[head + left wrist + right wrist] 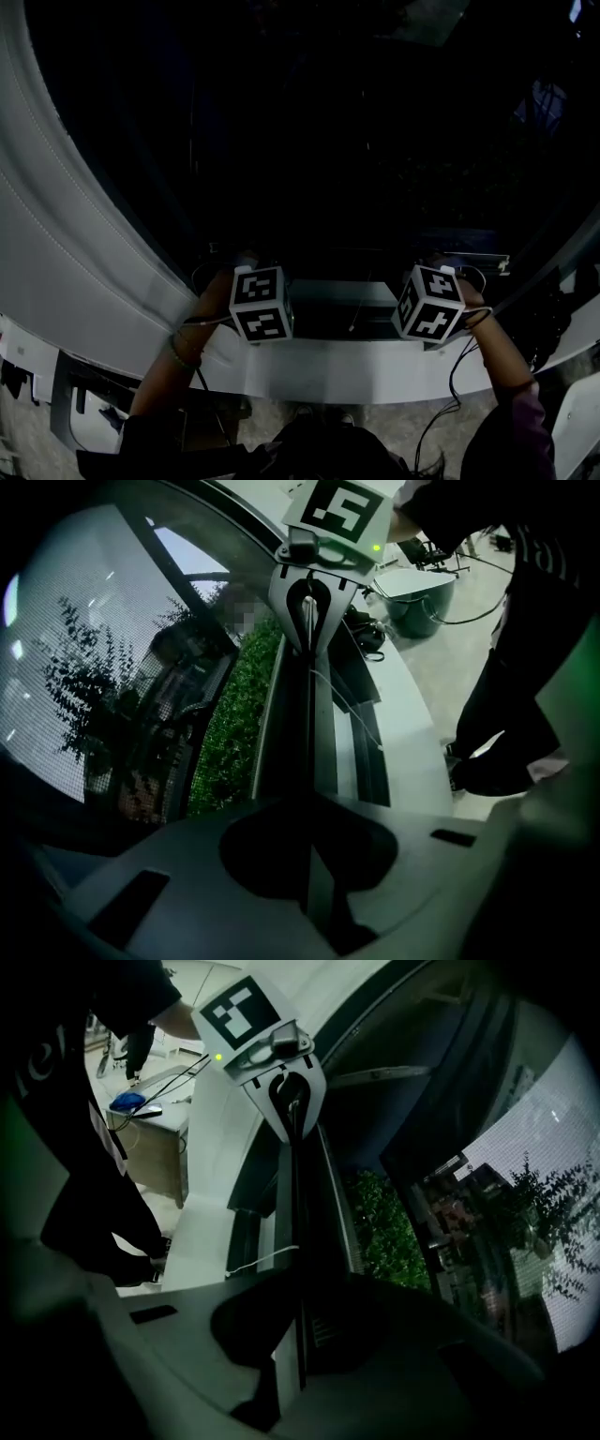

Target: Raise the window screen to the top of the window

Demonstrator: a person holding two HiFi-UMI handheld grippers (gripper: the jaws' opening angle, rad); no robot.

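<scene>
The window screen is a dark mesh point(84, 667) with a thin dark bottom bar point(307, 724) above the white sill point(337, 361). In the left gripper view the bar runs straight out from between the jaws of my left gripper point(314, 874), which is shut on it. My right gripper point(291, 1354) is shut on the same bar point(298, 1204) further right. Each gripper view shows the other gripper clamped on the bar at its far end: the right gripper point(309, 583) and the left gripper point(281, 1063). In the dark head view the left gripper point(248, 267) and right gripper point(436, 272) sit side by side at the sill.
A curved white window frame point(75, 234) rises at the left. Green hedge point(234, 733) and trees show outside through the mesh. A thin white cord point(262, 1258) lies across the sill. The person's dark trouser legs point(525, 667) stand close behind it.
</scene>
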